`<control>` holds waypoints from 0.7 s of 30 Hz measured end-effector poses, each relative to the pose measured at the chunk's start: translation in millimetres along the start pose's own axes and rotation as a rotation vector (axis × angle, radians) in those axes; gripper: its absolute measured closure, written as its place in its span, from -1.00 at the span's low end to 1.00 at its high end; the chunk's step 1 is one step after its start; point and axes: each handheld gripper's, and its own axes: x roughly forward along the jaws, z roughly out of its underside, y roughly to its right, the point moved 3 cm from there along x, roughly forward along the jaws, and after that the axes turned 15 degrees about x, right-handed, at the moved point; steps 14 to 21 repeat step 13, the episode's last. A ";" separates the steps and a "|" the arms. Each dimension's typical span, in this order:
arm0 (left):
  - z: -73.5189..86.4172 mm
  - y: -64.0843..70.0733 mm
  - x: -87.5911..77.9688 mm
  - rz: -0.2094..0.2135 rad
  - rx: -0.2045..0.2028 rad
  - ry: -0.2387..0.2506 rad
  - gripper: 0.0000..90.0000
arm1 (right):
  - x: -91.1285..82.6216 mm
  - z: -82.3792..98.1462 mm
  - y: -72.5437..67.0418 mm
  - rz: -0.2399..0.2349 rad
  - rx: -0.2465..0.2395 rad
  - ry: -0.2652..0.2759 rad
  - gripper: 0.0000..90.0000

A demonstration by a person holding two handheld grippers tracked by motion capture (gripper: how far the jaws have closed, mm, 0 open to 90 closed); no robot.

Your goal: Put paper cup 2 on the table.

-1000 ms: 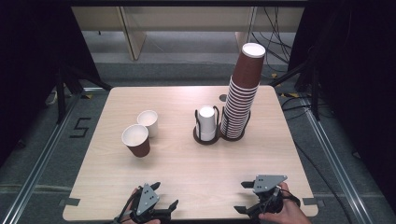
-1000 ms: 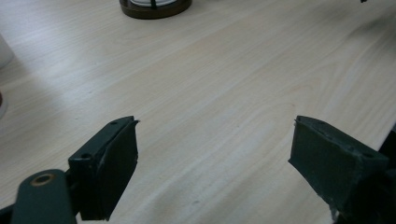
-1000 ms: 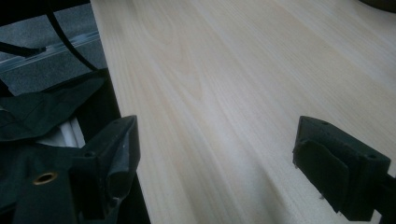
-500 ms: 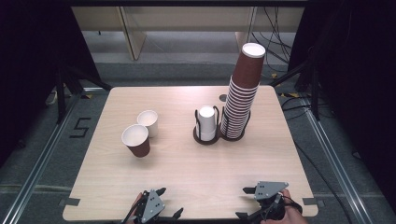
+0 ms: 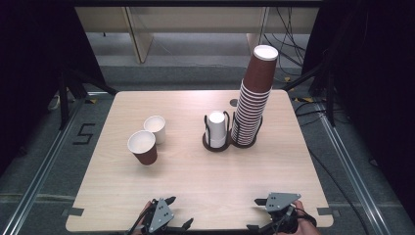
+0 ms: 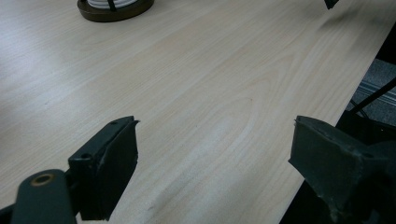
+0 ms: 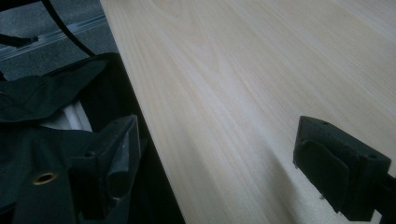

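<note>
Both grippers sit at the near table edge, empty. Left gripper (image 5: 177, 213): jaws spread, bare table (image 6: 224, 93) between them, nothing gripped. Right gripper (image 5: 258, 214): jaws also apart in its own view, straddling the table edge, nothing between.

Nearest loose things: two cups, ahead of the left gripper and a little to its left. Brown cup (image 5: 143, 147) is the closer, upright, mouth up, white inside. White cup (image 5: 155, 129) stands just behind it and slightly right, near it or touching; cannot tell which. Both well apart from either gripper.

Ahead of the gap between the grippers, further off: a holder (image 5: 217, 142) with a short white stack (image 5: 216, 128) in it, and beside that a tall brown stack (image 5: 253, 100), leaning slightly right at the top. The holder's base shows at the top of the left gripper view (image 6: 115, 9).

Judgement: the left hand is the nearer to the loose cups; the brown cup lies almost straight ahead of it. Its long axis is vertical, so a level approach with jaws either side of the wall looks right. The right gripper is nearer the stacks.
</note>
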 end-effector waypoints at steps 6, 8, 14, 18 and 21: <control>0.3 -1.3 -0.2 0.001 0.008 -0.006 -0.68 | 0.3 -0.2 0.5 0.002 0.003 0.002 -0.65; 0.4 -1.5 -0.4 0.001 0.004 -0.009 -0.68 | -0.2 0.0 -0.2 0.001 0.011 0.000 -0.65; 0.7 -3.2 -0.1 -0.005 -0.006 -0.009 -0.68 | -0.6 -0.3 0.7 -0.001 0.016 0.004 -0.65; 0.7 -3.2 -0.1 -0.005 -0.006 -0.009 -0.68 | -0.6 -0.3 0.7 -0.001 0.016 0.004 -0.65; 0.7 -3.2 -0.1 -0.005 -0.006 -0.009 -0.68 | -0.6 -0.3 0.7 -0.001 0.016 0.004 -0.65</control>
